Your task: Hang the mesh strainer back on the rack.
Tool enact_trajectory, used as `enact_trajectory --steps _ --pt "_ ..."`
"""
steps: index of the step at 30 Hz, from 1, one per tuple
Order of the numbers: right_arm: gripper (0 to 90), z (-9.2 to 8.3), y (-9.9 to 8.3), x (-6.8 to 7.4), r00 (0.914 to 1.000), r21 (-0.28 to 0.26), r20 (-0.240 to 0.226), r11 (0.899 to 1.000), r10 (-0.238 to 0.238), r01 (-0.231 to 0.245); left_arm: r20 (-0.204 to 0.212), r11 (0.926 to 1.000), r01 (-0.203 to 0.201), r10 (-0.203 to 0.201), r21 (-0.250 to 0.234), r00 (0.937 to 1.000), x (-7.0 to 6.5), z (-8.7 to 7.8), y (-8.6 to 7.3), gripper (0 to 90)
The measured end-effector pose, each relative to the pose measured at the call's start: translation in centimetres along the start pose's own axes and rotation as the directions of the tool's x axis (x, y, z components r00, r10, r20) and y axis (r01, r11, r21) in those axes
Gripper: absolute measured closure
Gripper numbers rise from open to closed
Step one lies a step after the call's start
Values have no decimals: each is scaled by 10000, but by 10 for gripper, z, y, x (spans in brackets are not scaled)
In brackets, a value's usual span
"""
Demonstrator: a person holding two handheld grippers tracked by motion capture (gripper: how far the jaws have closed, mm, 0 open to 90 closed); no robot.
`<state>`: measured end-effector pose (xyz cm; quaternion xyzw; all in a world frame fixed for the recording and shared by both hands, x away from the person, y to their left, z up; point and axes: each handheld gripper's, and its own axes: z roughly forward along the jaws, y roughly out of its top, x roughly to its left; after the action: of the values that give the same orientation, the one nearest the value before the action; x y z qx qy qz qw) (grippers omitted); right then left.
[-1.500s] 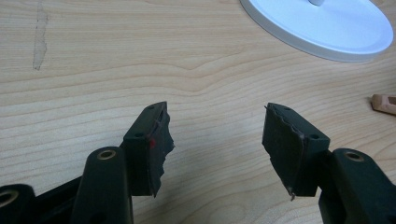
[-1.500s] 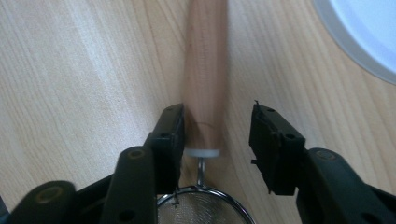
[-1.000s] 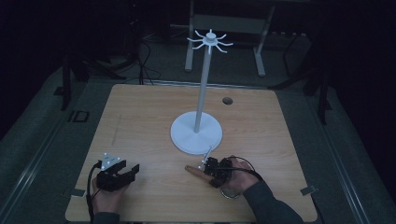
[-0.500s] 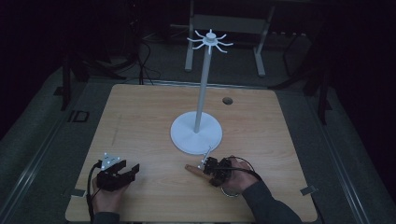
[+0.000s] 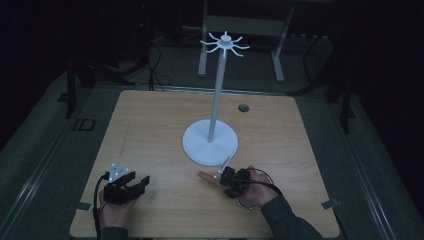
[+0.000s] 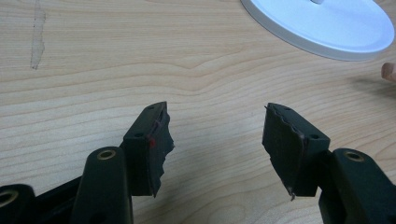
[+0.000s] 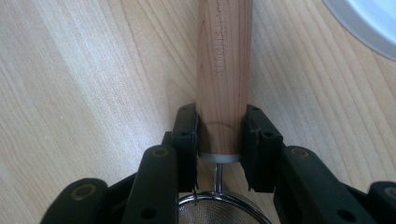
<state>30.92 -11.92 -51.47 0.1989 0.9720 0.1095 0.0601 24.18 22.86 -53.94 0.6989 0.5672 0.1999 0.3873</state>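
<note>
A small strainer lies on the wooden table in front of a white stand. Its light wooden handle runs straight out between the jaws of my right gripper, which is shut on it near the metal collar. The mesh bowl sits just behind the jaws. From above, the right gripper rests near the stand's round base, and the handle points left. My left gripper lies at the table's front left. Its jaws are open, with bare wood between them.
The stand's thin pole rises to a crown of hooks high over the table. Its white base lies ahead of the left gripper, and the handle's tip shows at that view's right edge. A small dark hole marks the table's far side.
</note>
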Motion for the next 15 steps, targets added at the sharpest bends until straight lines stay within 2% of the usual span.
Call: enact_trajectory --steps 9,15 --pt "693 -5 -2 -2 9992 -621 338 9979 224 -203 1 10000 -8 8 -7 10000 0 0 0 415" --pt "695 -13 -2 -4 9969 -1214 650 9920 442 -361 -18 10000 22 -22 -21 10000 0 0 0 415"
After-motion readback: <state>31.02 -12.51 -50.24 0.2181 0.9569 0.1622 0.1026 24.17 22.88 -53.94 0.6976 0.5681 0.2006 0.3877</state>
